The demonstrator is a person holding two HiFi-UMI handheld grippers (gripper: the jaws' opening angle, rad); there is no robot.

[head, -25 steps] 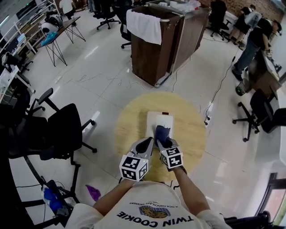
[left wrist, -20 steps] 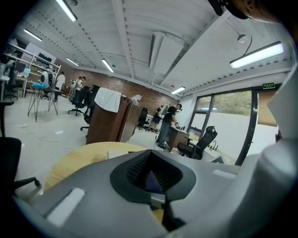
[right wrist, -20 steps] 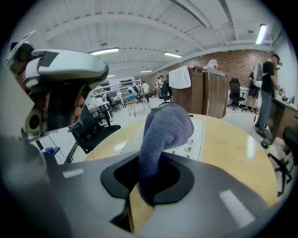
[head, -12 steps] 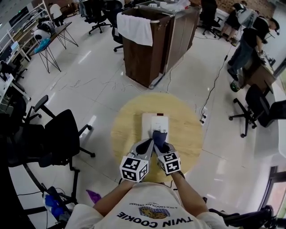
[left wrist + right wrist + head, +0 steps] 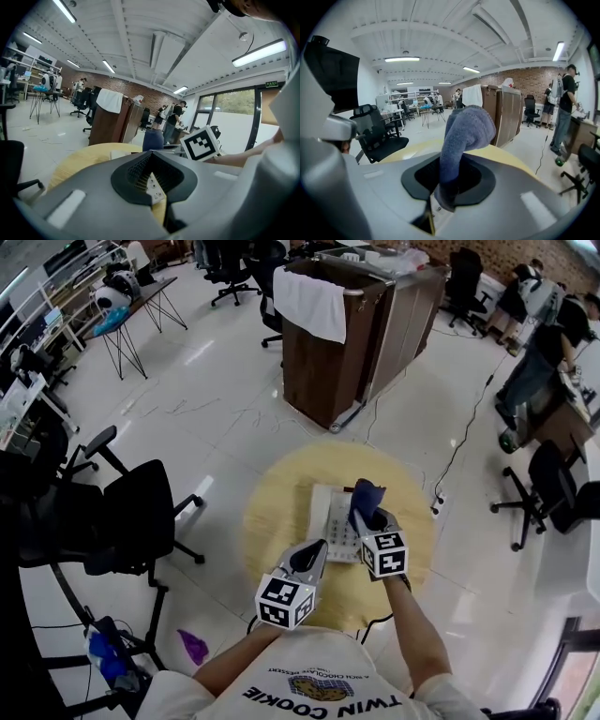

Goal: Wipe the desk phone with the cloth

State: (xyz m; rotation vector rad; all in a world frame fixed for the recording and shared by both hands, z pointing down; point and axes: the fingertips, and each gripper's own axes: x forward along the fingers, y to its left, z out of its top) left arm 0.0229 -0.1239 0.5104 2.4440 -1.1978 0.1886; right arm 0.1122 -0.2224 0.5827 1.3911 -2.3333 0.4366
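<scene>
The white desk phone (image 5: pixel 333 521) lies in the middle of a round wooden table (image 5: pixel 272 521). My right gripper (image 5: pixel 368 514) is shut on a blue cloth (image 5: pixel 365 495) and hovers at the phone's right far side, with the cloth sticking up out of the jaws. In the right gripper view the cloth (image 5: pixel 464 136) rises between the jaws and curls over. My left gripper (image 5: pixel 307 561) sits at the phone's near left corner, jaws together and nothing held. Through its jaws in the left gripper view I see phone keys (image 5: pixel 155 185), the cloth (image 5: pixel 153 139) and the right gripper's marker cube (image 5: pixel 201 143).
A brown wooden cabinet (image 5: pixel 361 329) with a white towel (image 5: pixel 309 296) over its edge stands beyond the table. A black office chair (image 5: pixel 131 512) is to the left. A cable runs over the floor at right, near another chair (image 5: pixel 548 488). A person (image 5: pixel 539 362) stands at far right.
My right gripper has moved with the cloth from the phone's middle to its right far side, uncovering the keypad. The left gripper stays near the phone's near left corner.
</scene>
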